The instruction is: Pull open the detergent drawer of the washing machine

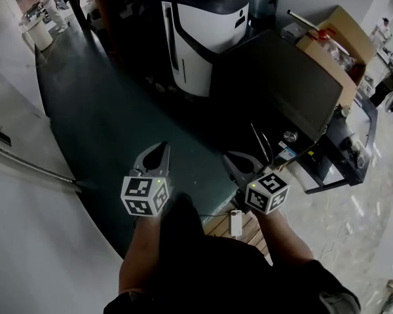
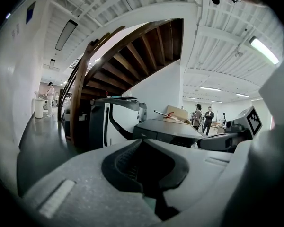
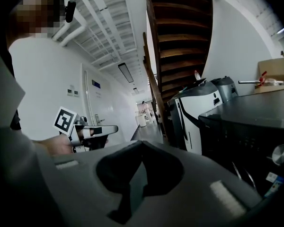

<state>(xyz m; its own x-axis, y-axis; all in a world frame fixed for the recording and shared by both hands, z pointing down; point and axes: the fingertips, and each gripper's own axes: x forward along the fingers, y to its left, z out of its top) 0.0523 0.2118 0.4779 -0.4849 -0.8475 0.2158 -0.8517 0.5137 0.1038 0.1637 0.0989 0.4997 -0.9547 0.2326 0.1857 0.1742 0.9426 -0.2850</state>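
both claws are pinched fully closed with nothing between them. left gripper (image 1: 161, 150) and right gripper (image 1: 232, 158) are held side by side, short of the washing machine (image 1: 281, 87), the dark boxy unit, neither touching it. right gripper is nearer the machine's near corner, left gripper further off over the dark floor (image 1: 98, 116). a round knob (image 1: 289, 136) sits on the machine's front control strip. the detergent drawer is too dark to pick out, probably on that strip beside the knob. a white appliance (image 1: 206, 31) stands just behind the machine, a cardboard box (image 1: 337, 41) at its far side. looks like approach only, drawer not yet touched. to do it well: face the front panel, find the drawer's lip, spread one claw before reaching, hook or pinch the lip, pull straight out and level, no twisting.
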